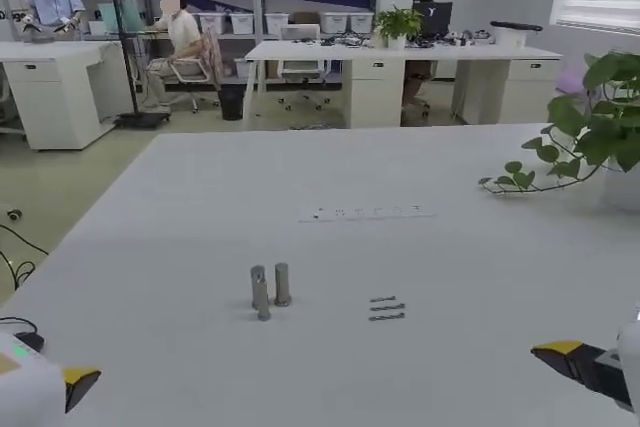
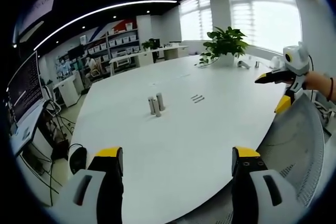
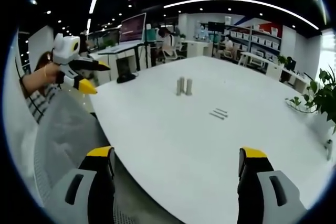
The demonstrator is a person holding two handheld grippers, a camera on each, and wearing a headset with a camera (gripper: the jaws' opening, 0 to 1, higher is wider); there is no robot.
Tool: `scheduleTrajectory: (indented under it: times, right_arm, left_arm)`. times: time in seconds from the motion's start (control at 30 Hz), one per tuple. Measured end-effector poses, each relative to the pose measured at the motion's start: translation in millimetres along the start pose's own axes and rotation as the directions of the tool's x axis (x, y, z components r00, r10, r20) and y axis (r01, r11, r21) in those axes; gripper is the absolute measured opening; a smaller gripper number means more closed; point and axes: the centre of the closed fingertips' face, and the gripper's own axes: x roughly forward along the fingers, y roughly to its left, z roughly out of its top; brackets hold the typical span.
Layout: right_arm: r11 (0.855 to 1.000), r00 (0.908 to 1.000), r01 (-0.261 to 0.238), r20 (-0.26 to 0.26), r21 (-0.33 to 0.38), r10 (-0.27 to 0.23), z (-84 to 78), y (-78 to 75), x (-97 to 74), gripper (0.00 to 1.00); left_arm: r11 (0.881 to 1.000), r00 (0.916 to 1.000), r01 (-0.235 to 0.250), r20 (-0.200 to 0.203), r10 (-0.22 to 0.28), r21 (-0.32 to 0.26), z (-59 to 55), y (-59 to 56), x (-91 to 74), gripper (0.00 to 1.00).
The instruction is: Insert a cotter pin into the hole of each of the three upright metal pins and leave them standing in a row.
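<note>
Nearest, at the near edge of the table (image 1: 450, 247), hang the left gripper (image 2: 177, 156) and right gripper (image 3: 176, 156), each with jaws spread wide and empty. Three metal pins (image 1: 270, 290) stand bunched mid-table, with three cotter pins (image 1: 386, 308) lying flat to their right. Reaching into that tight cluster could topple a neighbouring pin. The thin cotter pins might also slip from a flat pinch.
</note>
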Motion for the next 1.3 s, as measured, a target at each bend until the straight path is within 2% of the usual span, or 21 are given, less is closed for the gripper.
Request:
scheduleTrajectory:
  times: [0.2,0.37,0.43,0.6,0.77,0.97,1.1,1.3]
  right_arm:
    - [1.0,0.9999,0.003,0.014,0.027,-0.004,-3.3,-0.2,0.5,0.98]
    - [0.999,0.9984,0.016,0.053,0.044,-0.018,2.4,-1.5,-1.0,0.96]
    - [0.999,0.9972,0.013,0.073,0.05,-0.017,5.8,-0.5,-2.2,0.95]
    - [0.998,0.9943,0.022,0.103,0.059,-0.028,9.2,-2.2,-3.3,0.91]
    - [0.997,0.9909,0.03,0.129,0.065,-0.038,13.0,-4.3,-4.3,0.86]
    - [0.997,0.9863,0.026,0.161,0.072,-0.038,18.3,-5.0,-4.9,0.83]
    - [0.997,0.9859,0.019,0.164,0.07,-0.031,18.9,-4.6,-3.8,0.81]
    - [0.997,0.9843,0.012,0.175,0.076,-0.025,21.8,-5.9,0.2,0.79]
  left_arm:
    - [1.0,0.9996,0.02,0.02,-0.02,-0.009,6.9,3.5,8.8,0.81]
    - [0.999,0.998,0.038,0.051,-0.037,-0.003,17.9,7.8,21.8,0.75]
    - [0.999,0.9977,0.036,0.056,-0.037,0.006,22.3,11.2,28.8,0.71]
    - [0.999,0.9935,0.05,0.102,-0.05,0.001,35.3,19.1,47.6,0.6]
    - [0.999,0.9918,0.053,0.116,-0.053,-0.004,41.1,24.0,68.1,0.49]
    - [0.999,0.9857,0.051,0.161,-0.05,-0.003,51.0,29.6,94.7,0.4]
    - [0.998,0.9849,0.046,0.165,-0.051,0.032,55.1,31.9,109.8,0.36]
    - [0.998,0.9849,0.055,0.165,-0.053,-0.004,56.1,40.0,132.1,0.32]
